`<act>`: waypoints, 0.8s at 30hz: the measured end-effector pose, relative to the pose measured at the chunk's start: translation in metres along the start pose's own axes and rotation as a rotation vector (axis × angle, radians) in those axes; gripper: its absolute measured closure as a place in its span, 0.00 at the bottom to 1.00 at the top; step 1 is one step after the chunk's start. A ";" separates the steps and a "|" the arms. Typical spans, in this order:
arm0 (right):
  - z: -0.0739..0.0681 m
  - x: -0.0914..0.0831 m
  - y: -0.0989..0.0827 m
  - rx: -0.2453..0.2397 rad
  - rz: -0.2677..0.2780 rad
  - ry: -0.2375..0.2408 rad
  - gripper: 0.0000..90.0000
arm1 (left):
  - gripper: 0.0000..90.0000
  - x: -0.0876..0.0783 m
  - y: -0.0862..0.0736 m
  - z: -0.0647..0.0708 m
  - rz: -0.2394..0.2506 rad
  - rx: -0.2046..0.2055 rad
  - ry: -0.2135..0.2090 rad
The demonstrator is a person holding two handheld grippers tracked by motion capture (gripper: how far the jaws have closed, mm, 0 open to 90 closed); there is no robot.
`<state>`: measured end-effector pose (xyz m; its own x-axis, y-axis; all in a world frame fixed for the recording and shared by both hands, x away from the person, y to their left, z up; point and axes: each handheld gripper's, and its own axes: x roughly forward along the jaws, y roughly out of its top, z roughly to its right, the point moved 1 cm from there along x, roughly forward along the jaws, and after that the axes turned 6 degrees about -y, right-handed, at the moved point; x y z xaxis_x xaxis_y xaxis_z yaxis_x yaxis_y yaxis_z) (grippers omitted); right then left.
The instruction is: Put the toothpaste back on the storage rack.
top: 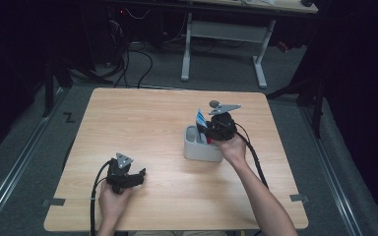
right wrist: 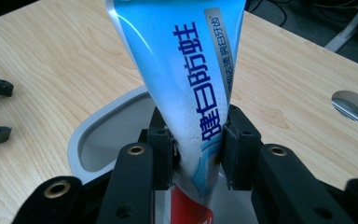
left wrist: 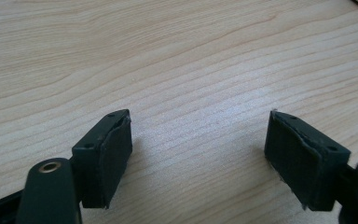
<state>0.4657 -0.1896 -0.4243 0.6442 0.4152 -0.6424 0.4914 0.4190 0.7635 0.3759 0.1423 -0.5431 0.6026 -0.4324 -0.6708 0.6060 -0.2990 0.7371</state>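
Both pads of the right claw [right wrist: 198, 149] clamp the toothpaste tube [right wrist: 186, 79], hiding its lower end.

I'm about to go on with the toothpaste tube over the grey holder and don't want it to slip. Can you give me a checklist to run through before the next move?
1. Right hand-held gripper clamped on the toothpaste tube: ok, both pads press its sides.
2. Tube lined up with the grey holder: ok, its lower end points into the opening.
3. Tube's lower end seated on the holder's bottom: cannot tell, hidden behind the jaws.
4. Left hand-held gripper out of the way: ok, open above bare table, holding nothing.
5. Holder standing flat on the table: ok in the high view.
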 end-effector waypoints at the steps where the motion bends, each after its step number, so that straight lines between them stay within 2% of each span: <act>1: 0.000 0.000 0.000 0.003 0.002 -0.002 0.76 | 0.26 0.000 0.000 0.000 0.000 0.000 0.000; 8: -0.001 0.001 -0.001 0.003 0.007 -0.009 0.71 | 0.26 0.000 0.000 0.000 0.000 0.000 0.000; 12: 0.002 -0.002 -0.001 0.006 0.018 -0.029 0.64 | 0.26 0.000 0.000 0.000 0.000 0.000 0.000; 20: 0.007 -0.012 -0.002 0.035 0.034 -0.011 0.55 | 0.26 0.000 0.000 0.000 0.000 0.000 0.000; 24: 0.007 -0.016 -0.002 0.043 0.045 -0.005 0.55 | 0.26 0.000 0.000 0.000 0.000 0.000 0.000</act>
<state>0.4587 -0.2030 -0.4150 0.6686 0.4290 -0.6074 0.4865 0.3654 0.7936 0.3758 0.1421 -0.5431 0.6026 -0.4322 -0.6708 0.6059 -0.2992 0.7371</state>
